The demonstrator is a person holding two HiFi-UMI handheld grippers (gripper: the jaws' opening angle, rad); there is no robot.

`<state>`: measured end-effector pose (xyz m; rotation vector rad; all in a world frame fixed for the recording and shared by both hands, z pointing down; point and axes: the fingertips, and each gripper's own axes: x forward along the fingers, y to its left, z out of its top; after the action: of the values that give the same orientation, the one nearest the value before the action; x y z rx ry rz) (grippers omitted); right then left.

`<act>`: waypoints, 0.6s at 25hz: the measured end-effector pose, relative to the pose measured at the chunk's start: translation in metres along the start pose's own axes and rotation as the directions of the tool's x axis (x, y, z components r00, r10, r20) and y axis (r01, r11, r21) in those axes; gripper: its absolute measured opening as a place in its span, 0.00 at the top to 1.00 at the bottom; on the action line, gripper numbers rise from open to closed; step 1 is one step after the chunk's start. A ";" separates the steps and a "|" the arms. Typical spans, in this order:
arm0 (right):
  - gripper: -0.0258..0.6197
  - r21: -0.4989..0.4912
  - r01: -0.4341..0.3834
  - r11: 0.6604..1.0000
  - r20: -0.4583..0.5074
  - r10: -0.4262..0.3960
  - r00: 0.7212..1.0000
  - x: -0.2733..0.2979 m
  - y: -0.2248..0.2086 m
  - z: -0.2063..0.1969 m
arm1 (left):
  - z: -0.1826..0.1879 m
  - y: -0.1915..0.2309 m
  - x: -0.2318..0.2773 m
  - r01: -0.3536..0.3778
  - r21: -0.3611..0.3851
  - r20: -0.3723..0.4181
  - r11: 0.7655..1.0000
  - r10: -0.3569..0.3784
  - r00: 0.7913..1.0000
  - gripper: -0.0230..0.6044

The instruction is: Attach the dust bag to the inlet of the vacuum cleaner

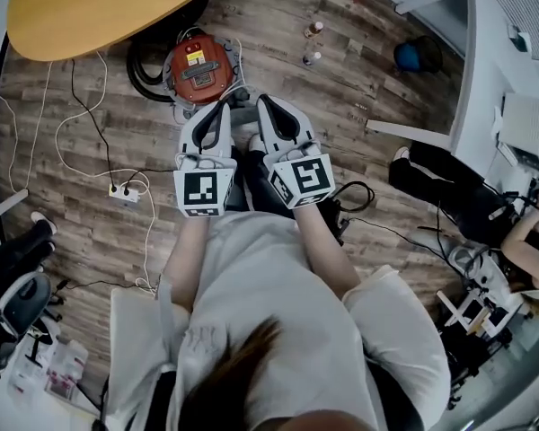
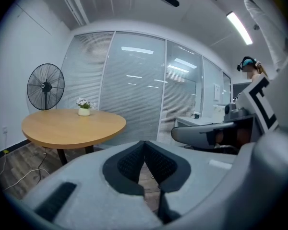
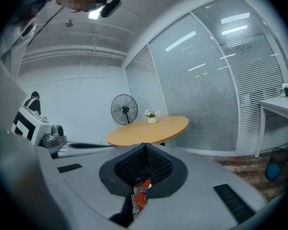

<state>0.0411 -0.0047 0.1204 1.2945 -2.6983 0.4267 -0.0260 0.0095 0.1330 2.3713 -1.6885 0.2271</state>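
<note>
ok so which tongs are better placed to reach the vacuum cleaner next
Left, probably. In the head view the left tongs point almost straight at the red vacuum cleaner, while the right tongs sit off to its side. Both are shut and empty, so neither has an edge there.

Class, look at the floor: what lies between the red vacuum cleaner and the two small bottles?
In the head view, bare wooden floor separates the vacuum cleaner from the two small bottles, apart from a white cable curling beside the cleaner.
</note>
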 end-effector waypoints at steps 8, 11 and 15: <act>0.95 -0.064 -0.082 0.995 -0.028 0.081 0.996 0.010 0.019 0.005 | 0.005 -0.007 -0.004 0.065 0.054 0.021 0.996 -0.066 0.998 0.94; 0.96 -0.073 -0.081 0.994 -0.023 0.080 0.997 0.017 0.017 0.010 | 0.007 0.005 -0.003 0.032 0.044 0.021 0.999 -0.033 0.999 0.94; 0.96 -0.086 -0.069 0.994 -0.036 0.066 0.997 0.025 0.022 0.004 | 0.005 0.020 -0.007 -0.016 0.019 0.015 1.000 0.016 1.000 0.94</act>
<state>0.0086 -0.0109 0.1181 1.1656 -2.7068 0.3299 -0.0470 0.0087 0.1281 2.3798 -1.7200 0.2308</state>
